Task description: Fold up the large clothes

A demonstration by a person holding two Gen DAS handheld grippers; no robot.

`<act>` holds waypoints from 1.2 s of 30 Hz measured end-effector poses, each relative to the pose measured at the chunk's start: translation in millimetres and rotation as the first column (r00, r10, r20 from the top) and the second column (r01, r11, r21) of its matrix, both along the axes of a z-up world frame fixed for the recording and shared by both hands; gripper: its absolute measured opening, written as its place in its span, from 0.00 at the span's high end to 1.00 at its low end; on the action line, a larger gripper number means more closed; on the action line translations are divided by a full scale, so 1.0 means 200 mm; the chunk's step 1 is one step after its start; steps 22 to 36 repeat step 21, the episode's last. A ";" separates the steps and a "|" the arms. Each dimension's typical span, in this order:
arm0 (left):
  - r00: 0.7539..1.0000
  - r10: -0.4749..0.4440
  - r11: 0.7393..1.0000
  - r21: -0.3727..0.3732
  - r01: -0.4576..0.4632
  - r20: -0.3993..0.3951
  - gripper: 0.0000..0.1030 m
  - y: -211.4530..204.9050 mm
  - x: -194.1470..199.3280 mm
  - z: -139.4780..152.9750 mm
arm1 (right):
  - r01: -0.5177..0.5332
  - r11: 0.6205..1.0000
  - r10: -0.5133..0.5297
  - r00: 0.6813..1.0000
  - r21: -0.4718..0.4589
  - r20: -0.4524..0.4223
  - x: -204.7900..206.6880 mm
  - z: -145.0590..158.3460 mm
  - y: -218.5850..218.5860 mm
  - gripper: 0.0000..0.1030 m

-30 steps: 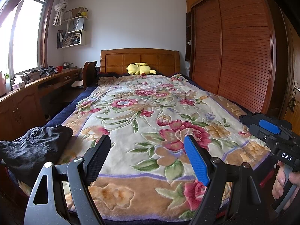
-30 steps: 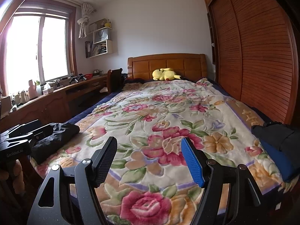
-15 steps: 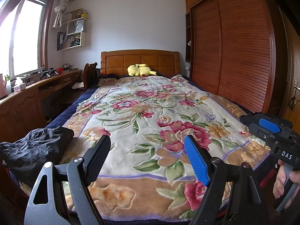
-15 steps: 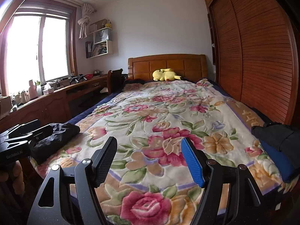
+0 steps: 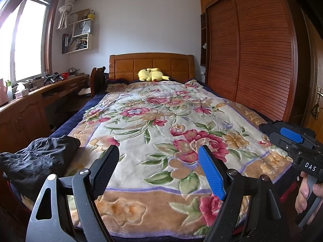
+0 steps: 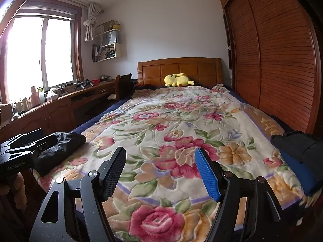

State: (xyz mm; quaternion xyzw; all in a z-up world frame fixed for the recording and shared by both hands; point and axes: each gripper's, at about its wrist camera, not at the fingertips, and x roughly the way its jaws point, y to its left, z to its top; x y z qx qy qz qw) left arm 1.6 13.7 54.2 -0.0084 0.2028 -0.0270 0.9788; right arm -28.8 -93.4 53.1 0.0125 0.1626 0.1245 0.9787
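A crumpled black garment [image 5: 38, 161] lies at the near left corner of the bed; it also shows in the right wrist view [image 6: 58, 151]. A dark garment with blue [image 6: 296, 157] lies at the near right corner. My left gripper [image 5: 159, 167] is open and empty, held above the foot of the bed, right of the black garment. My right gripper [image 6: 161, 169] is open and empty, held above the foot of the bed between the two garments. Its body shows at the right in the left wrist view [image 5: 292, 143].
A floral blanket [image 5: 161, 117] covers the bed. A yellow plush toy [image 5: 151, 74] lies by the wooden headboard. A long wooden desk [image 5: 30, 104] with a chair runs along the left wall under the window. A slatted wardrobe [image 5: 252, 56] stands on the right.
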 end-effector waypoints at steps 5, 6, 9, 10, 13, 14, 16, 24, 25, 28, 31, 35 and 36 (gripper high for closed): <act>1.000 -0.001 1.000 0.001 0.001 0.000 0.21 0.00 0.00 0.00 | -0.003 1.000 0.003 1.000 0.001 0.002 0.00 0.00 -0.01 0.29; 1.000 -0.001 1.000 0.001 0.001 -0.001 0.21 0.00 0.00 0.00 | -0.003 1.000 0.003 1.000 0.001 0.003 0.00 0.01 -0.01 0.29; 1.000 -0.005 1.000 -0.004 0.005 -0.003 0.21 0.00 0.00 0.00 | -0.004 1.000 0.004 1.000 0.001 0.002 0.00 0.01 -0.01 0.29; 1.000 -0.006 1.000 -0.006 0.006 -0.002 0.21 0.01 0.00 0.00 | -0.005 1.000 0.005 1.000 0.001 0.002 0.00 0.01 -0.01 0.29; 1.000 -0.007 1.000 -0.003 0.007 -0.001 0.21 0.01 0.00 0.00 | -0.004 1.000 0.004 1.000 0.000 0.003 0.00 0.01 -0.01 0.29; 1.000 -0.007 1.000 -0.004 0.007 -0.001 0.21 0.01 0.00 0.00 | -0.005 1.000 0.005 1.000 -0.001 0.003 0.00 0.01 -0.01 0.29; 1.000 -0.006 1.000 -0.003 0.006 0.000 0.21 0.01 0.00 0.00 | -0.005 1.000 0.005 1.000 0.000 0.004 0.00 0.01 -0.01 0.29; 1.000 -0.006 1.000 -0.004 0.006 0.000 0.21 0.00 0.00 0.00 | -0.010 1.000 0.010 1.000 -0.002 0.004 -0.01 0.01 -0.01 0.29; 1.000 -0.006 1.000 -0.004 0.006 0.000 0.21 0.00 0.00 0.00 | -0.010 1.000 0.010 1.000 -0.002 0.004 -0.01 0.01 -0.01 0.29; 1.000 -0.006 1.000 -0.004 0.006 0.000 0.21 0.00 0.00 0.00 | -0.010 1.000 0.010 1.000 -0.002 0.004 -0.01 0.01 -0.01 0.29; 1.000 -0.006 1.000 -0.004 0.006 0.000 0.21 0.00 0.00 0.00 | -0.010 1.000 0.010 1.000 -0.002 0.004 -0.01 0.01 -0.01 0.29; 1.000 -0.006 1.000 -0.004 0.006 0.000 0.21 0.00 0.00 0.00 | -0.010 1.000 0.010 1.000 -0.002 0.004 -0.01 0.01 -0.01 0.29; 1.000 -0.006 1.000 -0.004 0.006 0.000 0.21 0.00 0.00 0.00 | -0.010 1.000 0.010 1.000 -0.002 0.004 -0.01 0.01 -0.01 0.29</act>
